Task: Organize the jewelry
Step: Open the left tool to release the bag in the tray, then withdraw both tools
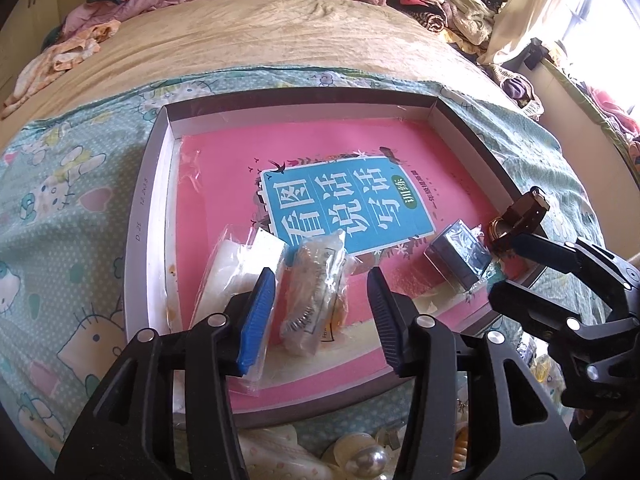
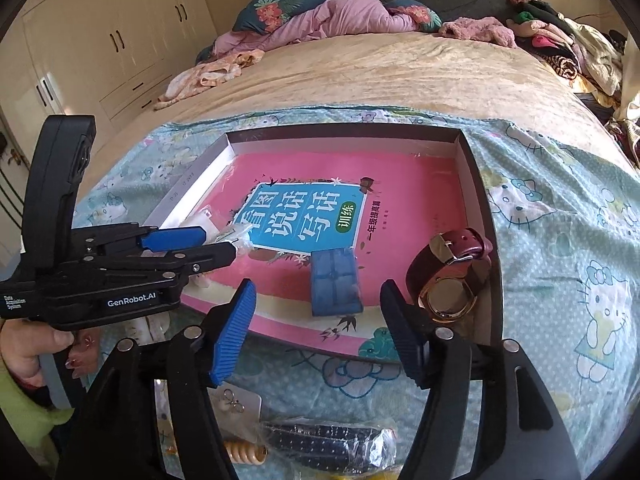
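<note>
A shallow box (image 1: 138,216) (image 2: 476,168) lies on the bed with a pink book (image 1: 224,160) (image 2: 416,184) as its floor. In it lie a white packet (image 1: 230,268), a clear bag of jewelry (image 1: 314,292), a small blue box (image 1: 458,256) (image 2: 335,282) and a maroon-strap watch (image 2: 450,276) (image 1: 516,220) at the right corner. My left gripper (image 1: 320,312) is open around the clear bag. My right gripper (image 2: 320,328) is open and empty, just before the box's near edge, left of the watch.
More jewelry lies on the Hello Kitty sheet (image 2: 560,264) in front of the box: a dark studded band in a bag (image 2: 328,444), an earring card (image 2: 236,402), a spiral hair tie (image 2: 248,454), pearl pieces (image 1: 368,460). Clothes (image 2: 560,48) are piled at the bed's far end.
</note>
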Demonstrator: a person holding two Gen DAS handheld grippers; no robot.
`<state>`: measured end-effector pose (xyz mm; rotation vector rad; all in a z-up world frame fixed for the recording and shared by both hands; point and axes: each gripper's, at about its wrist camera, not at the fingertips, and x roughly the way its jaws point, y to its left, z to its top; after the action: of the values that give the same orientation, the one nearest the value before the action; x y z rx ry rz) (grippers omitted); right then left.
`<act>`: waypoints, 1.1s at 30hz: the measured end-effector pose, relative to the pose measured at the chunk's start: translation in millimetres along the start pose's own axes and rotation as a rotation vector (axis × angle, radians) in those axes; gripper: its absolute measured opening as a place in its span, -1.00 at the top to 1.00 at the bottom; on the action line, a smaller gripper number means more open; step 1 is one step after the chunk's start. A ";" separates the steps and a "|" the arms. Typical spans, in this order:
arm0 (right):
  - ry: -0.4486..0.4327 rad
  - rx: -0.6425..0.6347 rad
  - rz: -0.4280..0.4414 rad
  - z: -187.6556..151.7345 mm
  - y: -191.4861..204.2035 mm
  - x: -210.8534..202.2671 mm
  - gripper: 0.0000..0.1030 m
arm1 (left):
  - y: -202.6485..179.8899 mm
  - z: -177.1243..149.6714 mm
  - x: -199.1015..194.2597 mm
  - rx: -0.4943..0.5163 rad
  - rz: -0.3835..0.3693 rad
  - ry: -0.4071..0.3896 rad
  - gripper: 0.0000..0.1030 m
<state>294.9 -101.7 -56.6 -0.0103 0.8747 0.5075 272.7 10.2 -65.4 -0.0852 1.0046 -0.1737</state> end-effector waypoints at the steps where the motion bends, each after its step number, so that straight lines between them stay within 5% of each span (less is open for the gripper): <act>1: -0.006 0.003 -0.002 0.3 -0.4 -2.1 -0.38 | -0.1 0.1 -1.4 0.000 0.001 -0.003 0.07; 12: -0.072 0.044 -0.013 1.5 -7.1 -30.3 -0.64 | 4.4 1.2 -32.7 -0.028 0.030 -0.067 -0.61; 19: -0.100 0.045 -0.023 2.1 -6.6 -44.8 -0.68 | 8.5 1.7 -56.2 -0.049 0.030 -0.111 -0.81; 33: -0.184 0.024 -0.040 4.7 2.6 -82.2 -0.72 | 16.9 -5.5 -101.7 -0.083 0.035 -0.196 -0.81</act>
<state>253.6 -133.0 7.4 0.0401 0.6986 0.4524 216.6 45.5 13.6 -0.1575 0.8171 -0.0894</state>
